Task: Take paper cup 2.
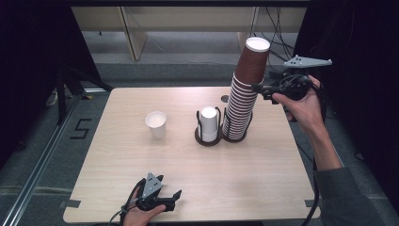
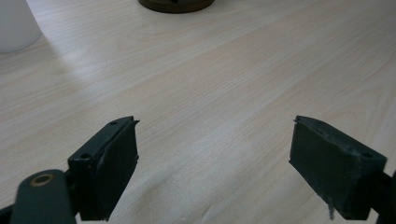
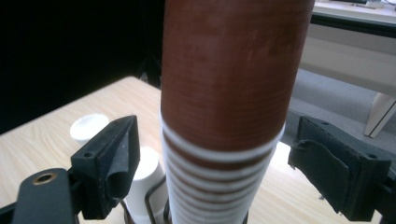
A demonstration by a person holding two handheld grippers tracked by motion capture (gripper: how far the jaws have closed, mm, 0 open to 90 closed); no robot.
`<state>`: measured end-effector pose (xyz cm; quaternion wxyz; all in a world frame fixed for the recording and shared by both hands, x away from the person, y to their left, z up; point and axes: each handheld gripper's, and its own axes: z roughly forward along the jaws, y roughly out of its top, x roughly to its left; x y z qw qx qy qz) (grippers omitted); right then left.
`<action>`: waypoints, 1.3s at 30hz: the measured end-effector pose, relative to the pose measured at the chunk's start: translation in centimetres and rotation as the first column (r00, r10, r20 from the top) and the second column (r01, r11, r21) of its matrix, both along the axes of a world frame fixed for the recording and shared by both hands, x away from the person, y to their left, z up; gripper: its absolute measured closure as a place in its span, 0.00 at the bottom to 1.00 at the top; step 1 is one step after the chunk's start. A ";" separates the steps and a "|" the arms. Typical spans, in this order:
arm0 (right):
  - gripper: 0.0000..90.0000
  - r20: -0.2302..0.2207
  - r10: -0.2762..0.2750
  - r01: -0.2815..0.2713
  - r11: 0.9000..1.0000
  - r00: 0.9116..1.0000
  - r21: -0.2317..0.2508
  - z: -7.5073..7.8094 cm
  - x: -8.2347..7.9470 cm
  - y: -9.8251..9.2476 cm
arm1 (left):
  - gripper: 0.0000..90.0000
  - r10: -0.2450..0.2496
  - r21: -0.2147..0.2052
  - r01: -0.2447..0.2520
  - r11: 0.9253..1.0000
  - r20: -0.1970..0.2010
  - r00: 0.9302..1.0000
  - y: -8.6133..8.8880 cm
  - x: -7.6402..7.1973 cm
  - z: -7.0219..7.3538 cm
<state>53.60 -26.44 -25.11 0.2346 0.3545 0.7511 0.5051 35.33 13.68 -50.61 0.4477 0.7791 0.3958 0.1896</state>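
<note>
No brand or label can be read on any cup; the one piece of writing is a dark mark like a "5" on the floor (image 1: 81, 128), left of the table (image 1: 117, 188).

The left gripper (image 1: 175, 197) rests at the table's near edge, held low in the left hand (image 1: 141, 214), its tips pointing right along the wood. In the left gripper view its two black jaws stand apart with bare tabletop between them, holding nothing. Ahead of it and to the left in that view stands a single white cup (image 2: 16, 23), well apart from the jaws; in the high view this cup (image 1: 156, 124) sits mouth-up, left of the racks.

Further right, an upside-down stack of white cups (image 1: 209, 123) stands in a small dark wire rack (image 1: 199, 126). Just beside it, a tall stack of brown cups (image 1: 247, 89) rises from a second rack, leaning slightly right at the top.

The right gripper (image 1: 258, 88) is raised off the table, held level in the right hand (image 1: 306, 106), forearm coming in from the lower right, jaws pointing left at the upper part of the brown stack. In the right gripper view the brown cups (image 3: 224, 116) stand between the wide-set jaws, with a gap showing on each side, so the pads do not press on them. The white stack (image 3: 144, 182) shows low behind the left jaw.
</note>
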 end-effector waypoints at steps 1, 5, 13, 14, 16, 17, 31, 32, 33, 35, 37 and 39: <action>0.18 0.011 -0.004 0.004 1.000 1.000 0.008 0.2 0.1 0.1 | 0.16 -0.001 0.000 0.001 1.000 -0.001 1.000 0.0 0.0 0.0; 0.17 0.006 -0.006 0.006 1.000 1.000 0.013 1.2 1.1 0.6 | 0.16 0.001 -0.010 -0.001 1.000 0.000 1.000 -0.1 0.0 0.0; 0.16 0.010 -0.012 0.012 1.000 1.000 0.008 2.1 2.7 1.8 | 0.16 -0.006 -0.009 0.006 1.000 0.002 1.000 -0.2 0.0 -0.1; 0.17 0.011 -0.016 0.016 1.000 1.000 0.008 2.2 2.9 1.9 | 0.16 -0.007 -0.009 0.007 1.000 0.003 1.000 -0.2 -0.1 -0.1; 0.17 0.008 -0.023 0.023 1.000 1.000 -0.001 2.3 3.3 2.2 | 0.16 -0.013 -0.002 0.013 1.000 0.002 1.000 -0.2 -0.1 0.0; 0.16 0.002 -0.026 0.026 1.000 1.000 0.000 2.2 3.5 2.4 | 0.16 -0.014 -0.002 0.014 1.000 0.002 1.000 -0.2 -0.1 0.0; 0.17 -0.041 -0.063 0.065 0.997 0.997 0.045 2.5 4.4 3.3 | 0.16 -0.018 -0.005 0.018 1.000 0.002 1.000 -0.3 -0.1 0.0; 0.17 -0.034 -0.062 0.063 0.997 0.998 0.040 2.6 4.5 3.3 | 0.16 -0.019 -0.004 0.019 1.000 0.004 1.000 -0.3 -0.1 -0.1; 0.18 -0.031 -0.064 0.065 0.997 0.997 0.039 2.7 4.5 3.4 | 0.16 -0.020 -0.007 0.020 1.000 0.002 1.000 -0.4 -0.1 -0.1; 0.18 -0.023 -0.068 0.069 0.997 0.997 0.045 3.0 4.5 3.3 | 0.16 -0.020 -0.007 0.020 1.000 0.001 1.000 -0.4 -0.1 -0.1; 0.18 -0.016 -0.070 0.071 0.996 0.997 0.061 3.5 4.4 3.3 | 0.16 -0.019 -0.005 0.019 1.000 0.001 1.000 -0.4 -0.1 -0.1; 0.19 -0.007 -0.075 0.075 0.994 0.997 0.075 4.2 4.4 3.3 | 0.16 -0.019 -0.003 0.019 1.000 -0.001 1.000 -0.4 -0.1 -0.1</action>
